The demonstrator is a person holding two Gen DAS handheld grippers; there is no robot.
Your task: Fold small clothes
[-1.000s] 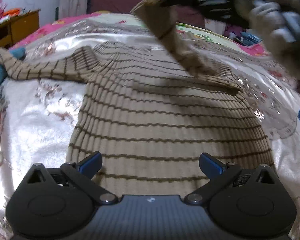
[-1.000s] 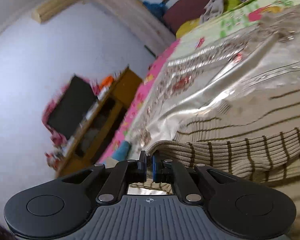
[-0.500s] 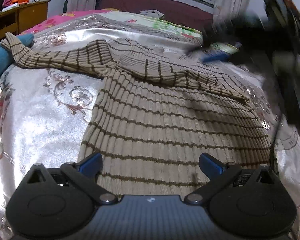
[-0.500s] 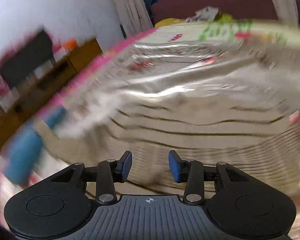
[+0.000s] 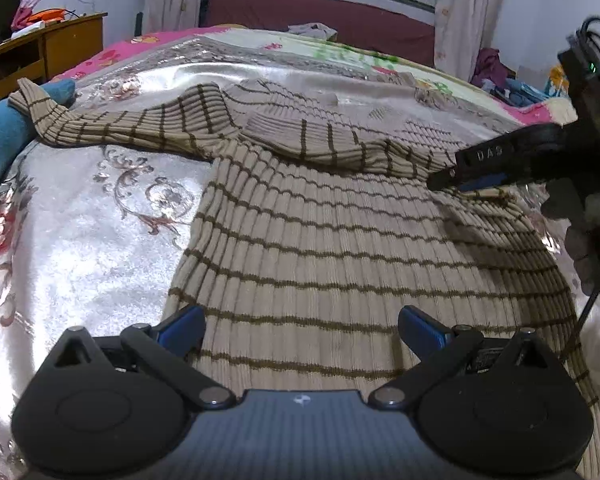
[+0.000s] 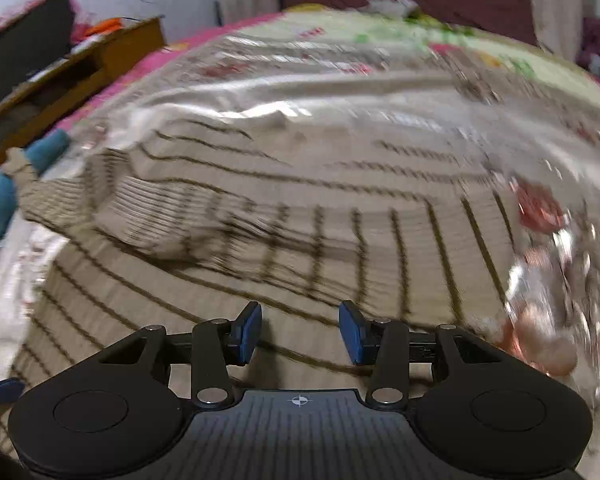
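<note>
Both grippers hang over a striped sweater point(image 5: 340, 248) on a bed. Left gripper point(image 5: 300, 328) has its two blue fingers spread wide, with nothing between them; they hover just above the sweater's near edge. Right gripper point(image 6: 300, 330) has its fingers apart too, not as wide, and nothing is pinched between them; in the left view it sits at the sweater's right side, by the shoulder.

The sweater is tan with thin brown lines. It lies flat in the middle of a shiny silver bed cover point(image 5: 84, 216). One sleeve point(image 5: 340, 144) is folded across the chest and lies on top of the body. The other sleeve point(image 5: 112, 128) sticks straight out to the left, and its cuff ends beside a blue cloth point(image 5: 4, 136) at the bed's left edge.

To the left of the sweater's body there is a wide bare patch of silver cover. Behind the sweater there is more cover, then a pink and green blanket point(image 5: 340, 52). A wooden desk point(image 5: 48, 48) stands past the bed's left side, well apart from the sweater.

The right view is blurry.
</note>
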